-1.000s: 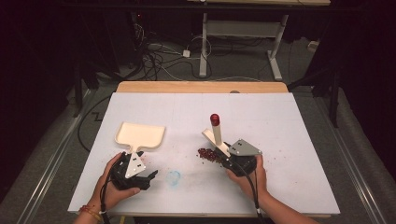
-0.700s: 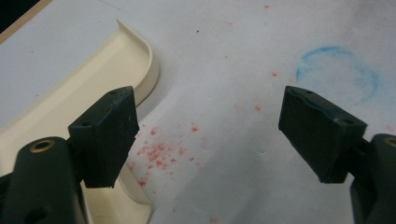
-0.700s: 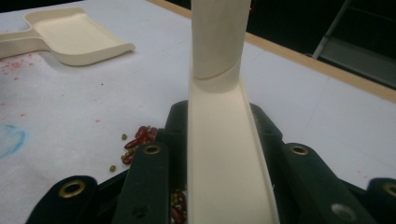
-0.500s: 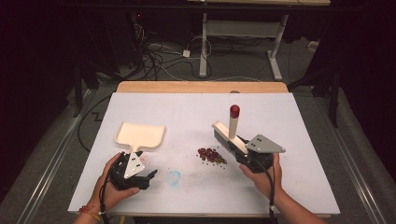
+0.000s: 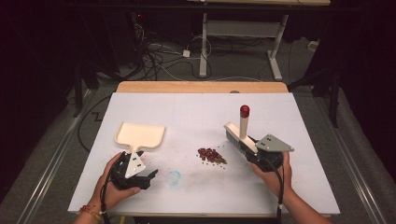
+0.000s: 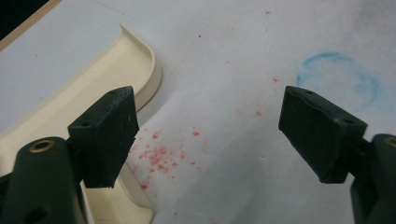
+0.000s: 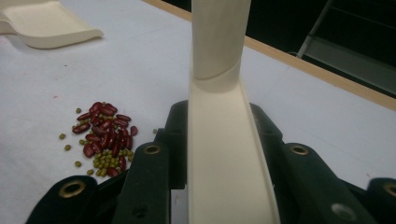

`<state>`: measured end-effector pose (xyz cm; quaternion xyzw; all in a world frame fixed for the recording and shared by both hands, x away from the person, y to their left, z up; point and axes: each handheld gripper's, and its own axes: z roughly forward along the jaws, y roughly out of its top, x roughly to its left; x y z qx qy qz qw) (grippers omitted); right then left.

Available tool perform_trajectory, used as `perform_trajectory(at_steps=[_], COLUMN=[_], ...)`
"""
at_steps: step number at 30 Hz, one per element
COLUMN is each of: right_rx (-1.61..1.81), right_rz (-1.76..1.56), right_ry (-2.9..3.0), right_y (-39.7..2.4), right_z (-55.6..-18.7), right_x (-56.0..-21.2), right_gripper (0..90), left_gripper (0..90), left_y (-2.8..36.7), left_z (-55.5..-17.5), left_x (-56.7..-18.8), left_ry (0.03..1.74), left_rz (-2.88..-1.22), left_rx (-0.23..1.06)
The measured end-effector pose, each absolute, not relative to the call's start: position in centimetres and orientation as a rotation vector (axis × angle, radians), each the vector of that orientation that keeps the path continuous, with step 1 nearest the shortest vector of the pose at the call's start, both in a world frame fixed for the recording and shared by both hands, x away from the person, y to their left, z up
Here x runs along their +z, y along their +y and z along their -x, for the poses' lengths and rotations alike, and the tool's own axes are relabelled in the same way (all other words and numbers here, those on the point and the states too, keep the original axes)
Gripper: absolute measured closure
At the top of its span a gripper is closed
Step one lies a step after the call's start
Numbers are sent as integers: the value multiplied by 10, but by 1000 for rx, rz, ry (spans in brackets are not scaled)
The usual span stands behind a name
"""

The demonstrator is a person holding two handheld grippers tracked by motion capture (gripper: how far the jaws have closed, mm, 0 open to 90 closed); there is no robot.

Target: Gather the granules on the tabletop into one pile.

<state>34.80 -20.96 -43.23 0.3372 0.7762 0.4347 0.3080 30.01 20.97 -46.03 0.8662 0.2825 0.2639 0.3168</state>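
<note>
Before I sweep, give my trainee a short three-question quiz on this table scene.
1. True or false: the right gripper is shut on the cream hand brush with the red-tipped handle.
2. Where does the pile of red and green beans lie? A) inside the cream plastic dustpan; B) on the white table between dustpan and brush; C) between the left gripper's jaws.
3. Fill in: the left gripper is ____ beside the dustpan's edge.

Key: 1 true; 2 B; 3 open, with nothing between its jaws.
</note>
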Motion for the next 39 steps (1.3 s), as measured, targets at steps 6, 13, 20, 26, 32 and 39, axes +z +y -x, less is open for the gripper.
perform_trajectory(at_steps=[6,13,20,26,32,39], right_rx=[1107,1094,1108,1169,1154,1170], right_rz=[-865,-763,-696,-723,-742,-820], right_ry=[2085,2151,2144,2127,2144,2176], right_y=[-192,-158,-140,-156,-189,-231], right_z=[-355,-343,-331,-329,-325,-301], right_x=[-443,-447,-445,-429,-416,-410], right_gripper=[672,670,672,672,672,672], left_gripper=[191,191,191,191,192,192], left_y=[210,210,210,212,211,211], left_z=[-300,-300,-299,-299,-298,-299], left_x=[-460,-460,-461,-460,-461,-461], left_ry=[740,740,741,747,748,757], left_rz=[-2282,-2288,-2297,-2290,-2295,-2298], left_rx=[697,695,697,699,702,700])
